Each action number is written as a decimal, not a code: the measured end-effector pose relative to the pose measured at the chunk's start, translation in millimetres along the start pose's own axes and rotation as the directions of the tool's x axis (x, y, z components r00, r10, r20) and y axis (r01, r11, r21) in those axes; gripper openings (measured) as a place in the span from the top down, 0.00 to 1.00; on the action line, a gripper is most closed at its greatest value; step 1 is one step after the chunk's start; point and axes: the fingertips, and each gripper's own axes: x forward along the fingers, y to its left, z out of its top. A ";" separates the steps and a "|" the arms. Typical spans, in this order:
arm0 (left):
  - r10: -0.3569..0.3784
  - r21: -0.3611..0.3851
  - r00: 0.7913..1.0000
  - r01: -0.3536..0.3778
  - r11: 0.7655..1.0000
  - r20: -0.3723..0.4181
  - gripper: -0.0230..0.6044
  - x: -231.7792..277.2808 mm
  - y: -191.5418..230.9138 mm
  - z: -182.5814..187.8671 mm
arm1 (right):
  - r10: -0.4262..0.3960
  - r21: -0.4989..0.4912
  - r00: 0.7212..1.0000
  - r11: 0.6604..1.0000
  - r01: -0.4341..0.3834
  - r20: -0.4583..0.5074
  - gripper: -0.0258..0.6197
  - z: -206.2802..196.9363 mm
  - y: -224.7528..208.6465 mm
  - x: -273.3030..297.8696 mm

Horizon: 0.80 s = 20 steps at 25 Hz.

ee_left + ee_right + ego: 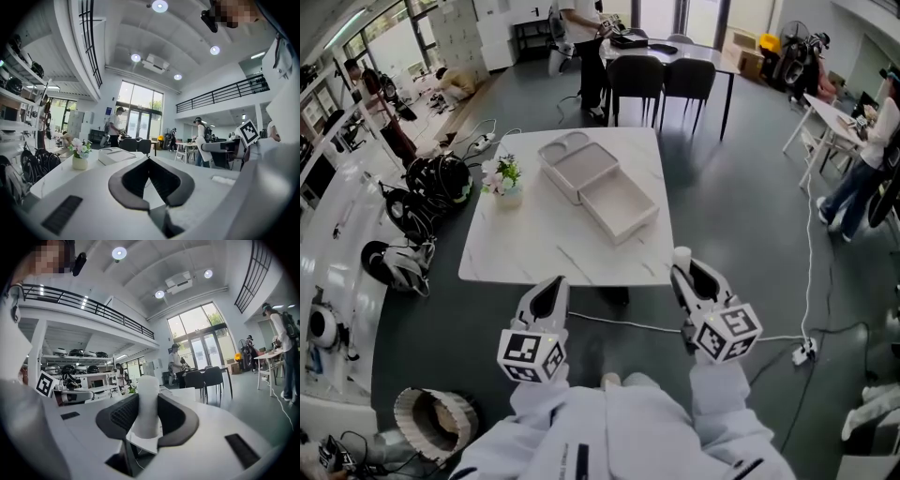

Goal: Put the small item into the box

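My right gripper is shut on a small white cylindrical item, which stands upright between the dark pads with its rounded top above them. It hovers over the floor just off the table's near right corner. The pale box lies open on the white table, its lid folded out toward the far side; it is also visible in the left gripper view. My left gripper is held level beside the right one, jaws closed and empty.
A small vase of flowers stands at the table's left edge. Dark chairs and another table sit behind. A cable runs over the floor to a power strip. Bags and helmets lie at left.
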 end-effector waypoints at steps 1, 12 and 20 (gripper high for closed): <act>-0.004 -0.002 1.000 0.004 1.000 -0.004 0.98 4.3 1.5 -0.6 | -0.003 0.001 1.000 1.000 0.003 -0.006 0.78 -0.2 -1.8 3.7; 0.001 -0.042 0.999 -0.002 0.999 -0.044 0.98 48.2 17.5 -12.5 | -0.002 0.020 0.999 1.000 0.003 -0.034 0.78 -2.7 -34.5 48.0; 0.046 -0.080 0.996 -0.052 0.995 -0.081 0.98 104.8 47.2 -23.0 | 0.059 0.020 0.995 0.998 -0.058 -0.076 0.78 1.9 -66.4 120.0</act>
